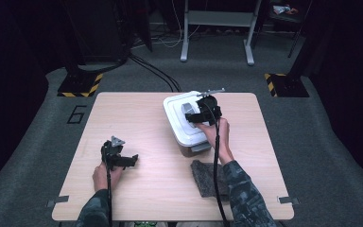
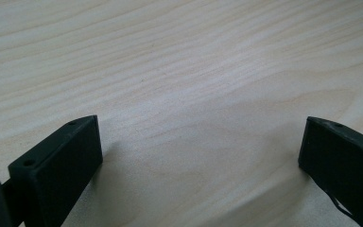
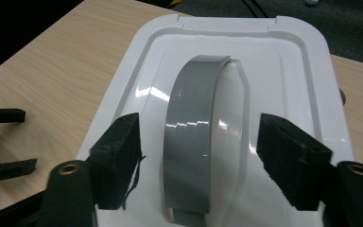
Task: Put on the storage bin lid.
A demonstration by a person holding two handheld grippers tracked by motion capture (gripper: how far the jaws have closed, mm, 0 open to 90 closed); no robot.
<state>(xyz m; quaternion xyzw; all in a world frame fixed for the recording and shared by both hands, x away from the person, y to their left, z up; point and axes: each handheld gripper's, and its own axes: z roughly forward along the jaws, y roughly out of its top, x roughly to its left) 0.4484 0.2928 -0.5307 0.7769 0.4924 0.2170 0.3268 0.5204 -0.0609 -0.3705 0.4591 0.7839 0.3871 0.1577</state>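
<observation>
A white lidded box (image 1: 182,130) stands on the wooden table (image 1: 137,113), right of the middle. Its lid (image 3: 288,71) carries an arched grey handle (image 3: 194,118). My right gripper (image 3: 201,131) hangs over the lid with one black jaw on either side of that handle; a gap shows on both sides, so it is open. In the high view the right gripper (image 1: 199,115) sits on top of the box. My left gripper (image 1: 128,161) rests low on the table near the front left, open, with bare wood between its jaws (image 2: 198,156).
A dark grey cloth pad (image 1: 207,177) lies on the table in front of the box, beside my right forearm. Cables and a metal stand's legs (image 1: 217,28) are on the floor beyond the far edge.
</observation>
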